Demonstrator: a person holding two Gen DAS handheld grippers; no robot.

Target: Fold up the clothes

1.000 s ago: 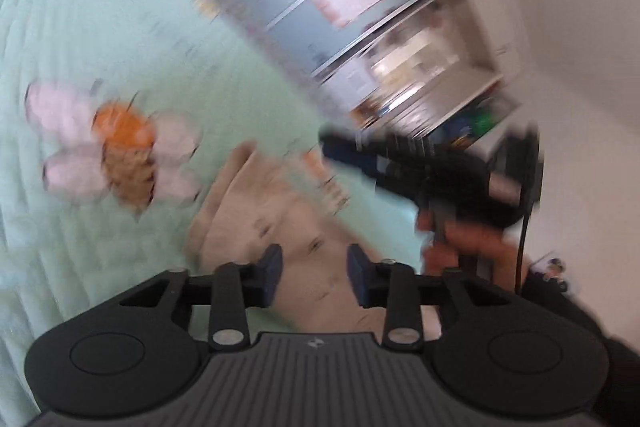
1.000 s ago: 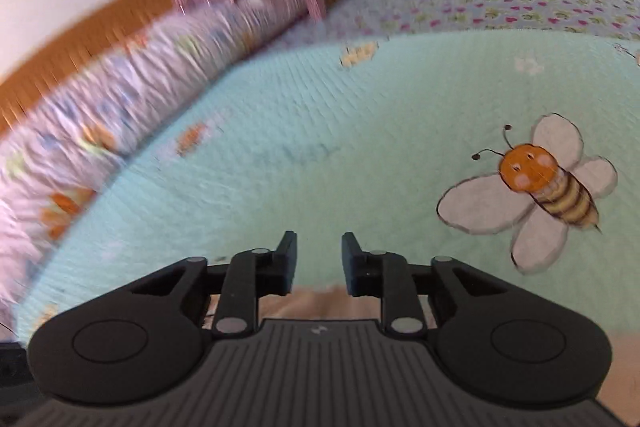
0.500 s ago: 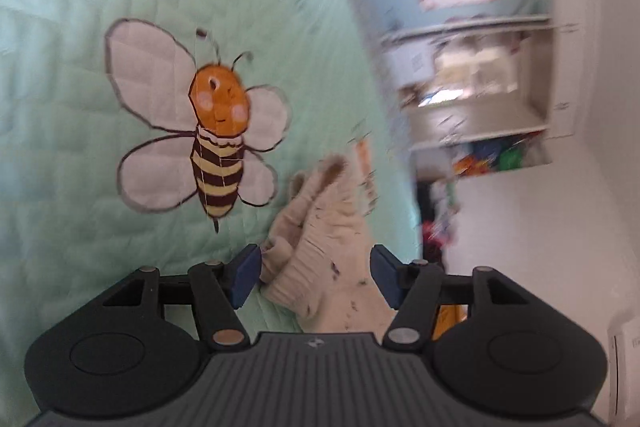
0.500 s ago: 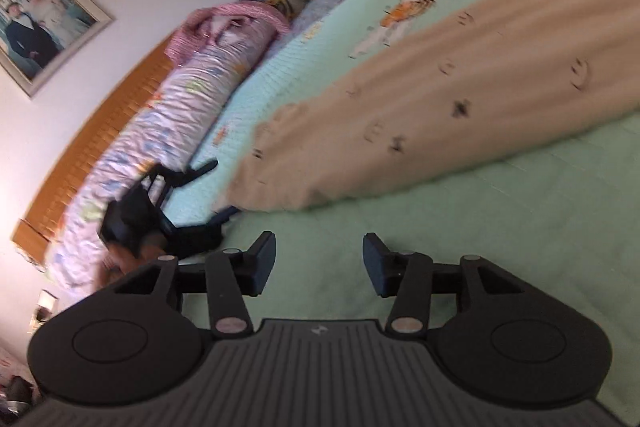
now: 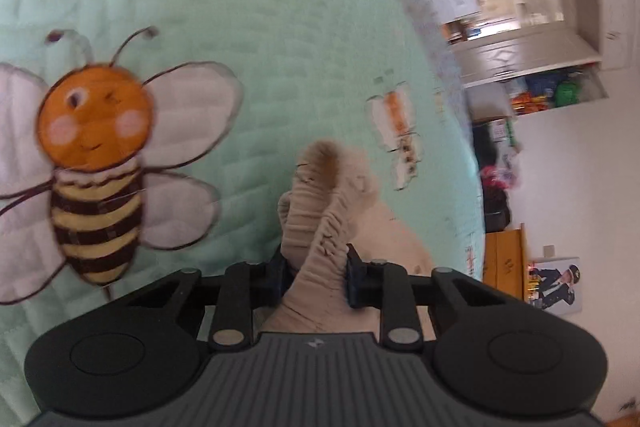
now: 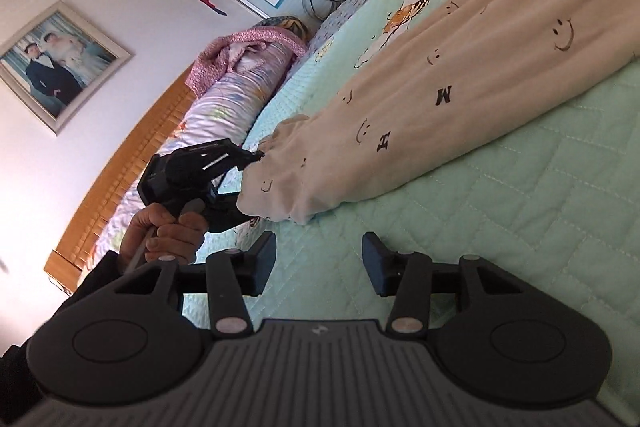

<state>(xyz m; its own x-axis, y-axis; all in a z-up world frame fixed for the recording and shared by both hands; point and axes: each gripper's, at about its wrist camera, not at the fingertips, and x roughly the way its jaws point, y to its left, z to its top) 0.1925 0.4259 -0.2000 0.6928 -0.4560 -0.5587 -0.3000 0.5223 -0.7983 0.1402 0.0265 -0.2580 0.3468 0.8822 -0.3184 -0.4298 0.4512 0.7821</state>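
Note:
Beige trousers with smiley faces and letters (image 6: 448, 79) lie stretched on a mint green quilt (image 6: 540, 195). My left gripper (image 5: 316, 279) is shut on their ribbed cuff (image 5: 316, 211); from the right wrist view the left gripper (image 6: 200, 175) holds that end of the trousers at the left. My right gripper (image 6: 318, 263) is open and empty, just above the quilt, a short way in front of the trousers' held end.
A large bee (image 5: 92, 163) is stitched on the quilt left of the cuff. A rolled floral duvet (image 6: 224, 99) and pink blanket (image 6: 240, 47) lie along the wooden headboard (image 6: 132, 167). Shelves and cupboards (image 5: 520, 7) stand beyond the bed edge.
My left gripper has closed on the trouser cuff, which it only straddled before. My right gripper has moved closer to the held end of the trousers and stays open.

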